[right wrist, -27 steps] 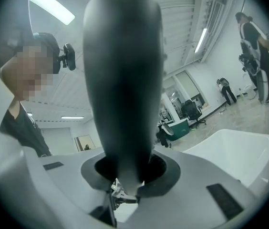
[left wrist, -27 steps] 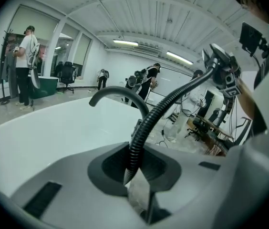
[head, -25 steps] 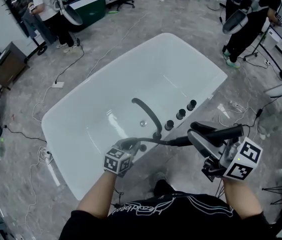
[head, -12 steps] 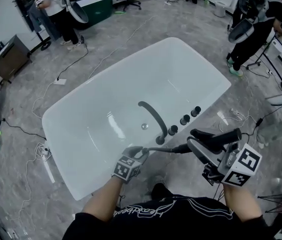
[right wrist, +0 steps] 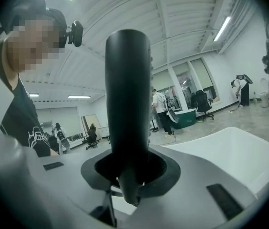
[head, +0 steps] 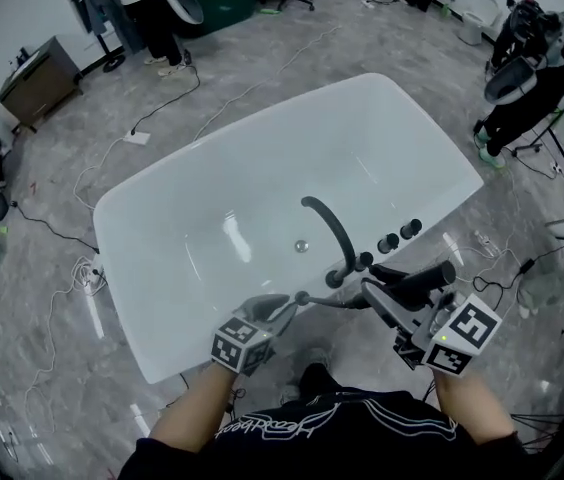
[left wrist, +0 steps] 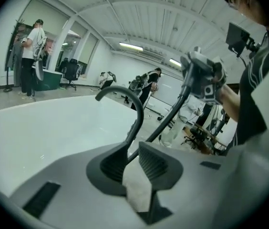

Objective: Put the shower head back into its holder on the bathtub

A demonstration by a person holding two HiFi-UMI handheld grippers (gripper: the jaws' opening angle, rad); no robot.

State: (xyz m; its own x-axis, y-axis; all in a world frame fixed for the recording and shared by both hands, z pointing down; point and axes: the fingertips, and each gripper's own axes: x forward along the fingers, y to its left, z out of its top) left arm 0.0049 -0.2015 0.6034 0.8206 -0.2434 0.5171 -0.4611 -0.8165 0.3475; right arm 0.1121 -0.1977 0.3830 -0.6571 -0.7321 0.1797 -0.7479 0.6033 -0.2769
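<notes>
The white bathtub (head: 132, 288) has a black arched faucet (head: 327, 230) (left wrist: 125, 93) and three black knobs (head: 388, 242) on its near rim. My right gripper (head: 392, 293) (right wrist: 132, 168) is shut on the black shower head (head: 417, 276) (right wrist: 127, 94), just off the rim beside the knobs. The black hose (head: 330, 303) (left wrist: 172, 113) runs from the shower head leftward to my left gripper (head: 280, 306) (left wrist: 133, 151). The left jaws are closing with the hose between them, and a gap shows on both sides of it.
Grey stone floor surrounds the tub, with cables (head: 82, 278) trailing at the left. People stand at the far left (head: 152, 8) and far right (head: 527, 68). A brown cabinet (head: 32, 83) is at the left, stands and cords at the right.
The left jaws have loosened from the hose. The right gripper with the shower head has come down and in toward the knobs on the rim.
</notes>
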